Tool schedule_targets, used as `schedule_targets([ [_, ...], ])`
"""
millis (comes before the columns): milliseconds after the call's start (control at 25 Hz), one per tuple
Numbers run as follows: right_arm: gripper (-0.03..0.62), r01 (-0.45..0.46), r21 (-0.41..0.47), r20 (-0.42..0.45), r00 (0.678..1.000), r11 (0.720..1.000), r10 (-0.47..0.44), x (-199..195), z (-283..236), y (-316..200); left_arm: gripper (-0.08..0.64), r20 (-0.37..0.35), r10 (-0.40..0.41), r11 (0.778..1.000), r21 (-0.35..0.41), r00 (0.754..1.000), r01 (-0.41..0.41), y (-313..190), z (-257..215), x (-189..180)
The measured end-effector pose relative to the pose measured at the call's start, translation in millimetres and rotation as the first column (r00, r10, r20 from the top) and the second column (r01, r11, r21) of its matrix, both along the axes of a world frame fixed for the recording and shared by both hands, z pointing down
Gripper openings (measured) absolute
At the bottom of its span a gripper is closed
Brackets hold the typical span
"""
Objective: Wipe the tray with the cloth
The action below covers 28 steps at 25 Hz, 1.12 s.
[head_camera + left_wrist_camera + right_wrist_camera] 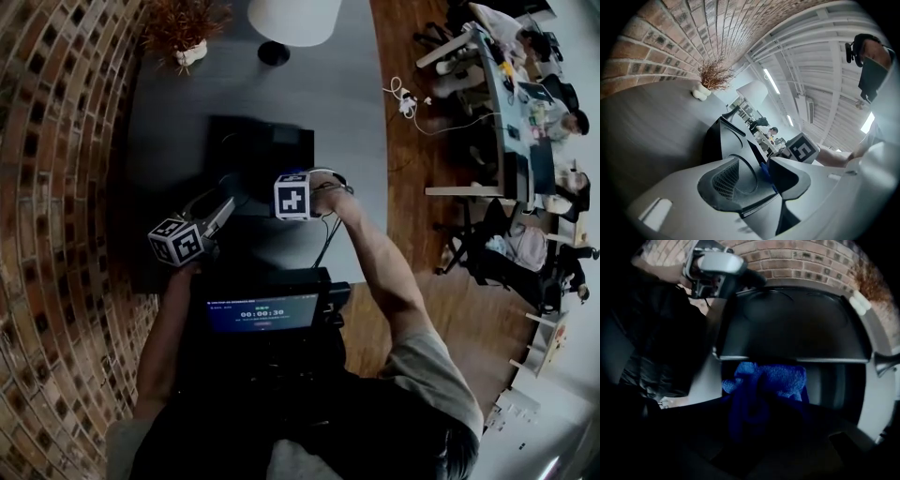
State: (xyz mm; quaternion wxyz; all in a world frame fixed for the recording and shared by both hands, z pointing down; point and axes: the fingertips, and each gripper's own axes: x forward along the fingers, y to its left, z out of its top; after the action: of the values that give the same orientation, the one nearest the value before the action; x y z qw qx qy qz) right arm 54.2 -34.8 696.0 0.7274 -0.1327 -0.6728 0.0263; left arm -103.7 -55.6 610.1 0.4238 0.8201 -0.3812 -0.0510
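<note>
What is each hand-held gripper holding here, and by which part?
The left hand-held gripper clamps the black tray by its rim, near a corner. The right hand-held gripper holds the blue cloth in a bunch, one end spilling out ahead.

Left gripper (763,174) clamped; right gripper (761,401) clamped; right arm (380,258) outstretched.

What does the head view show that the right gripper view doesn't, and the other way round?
Only the head view: a small lit screen at the person's chest, and office desks off to the right.
Only the right gripper view: the blue cloth, bunched close in front of the camera.
Both: the black tray, the brick wall and the dried plant in its white pot.
</note>
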Motion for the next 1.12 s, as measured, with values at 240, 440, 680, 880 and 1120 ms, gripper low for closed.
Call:
schedule_targets([
  [240, 0.138, -0.092, 0.422, 0.146, 0.989, 0.902, 0.033, -18.7, -30.5, -104.8, 0.209, -0.002, 0.013, 1.000, 0.000, 1.000, -0.013, 1.0, 0.5, 0.0],
  [440, 0.138, 0.156, 0.633, -0.039, 0.985, 0.758, -0.171, -14.9, -0.3, -156.2, 0.209, -0.012, 0.005, 1.000, -0.004, 1.000, -0.005, 2.0, -1.3, 1.6],
  [680, 0.138, 0.124, 0.565, -0.099, 0.992, 0.816, -0.083, -0.2, -2.2, -163.9, 0.209, -0.023, 0.004, 1.000, -0.003, 1.000, -0.004, -1.1, -5.0, 5.0],
  [880, 0.138, 0.042, 0.410, -0.098, 0.995, 0.911, -0.002, 12.4, 2.6, -127.4, 0.209, -0.025, 0.010, 1.000, -0.008, 1.000, -0.010, 1.0, -3.6, 6.3],
  [1120, 0.140, -0.161, -0.033, -0.108, 0.982, 0.986, 0.156, 13.8, 4.1, -17.7, 0.209, -0.025, 0.024, 1.000, -0.003, 0.999, -0.024, 0.2, -2.6, 7.2],
])
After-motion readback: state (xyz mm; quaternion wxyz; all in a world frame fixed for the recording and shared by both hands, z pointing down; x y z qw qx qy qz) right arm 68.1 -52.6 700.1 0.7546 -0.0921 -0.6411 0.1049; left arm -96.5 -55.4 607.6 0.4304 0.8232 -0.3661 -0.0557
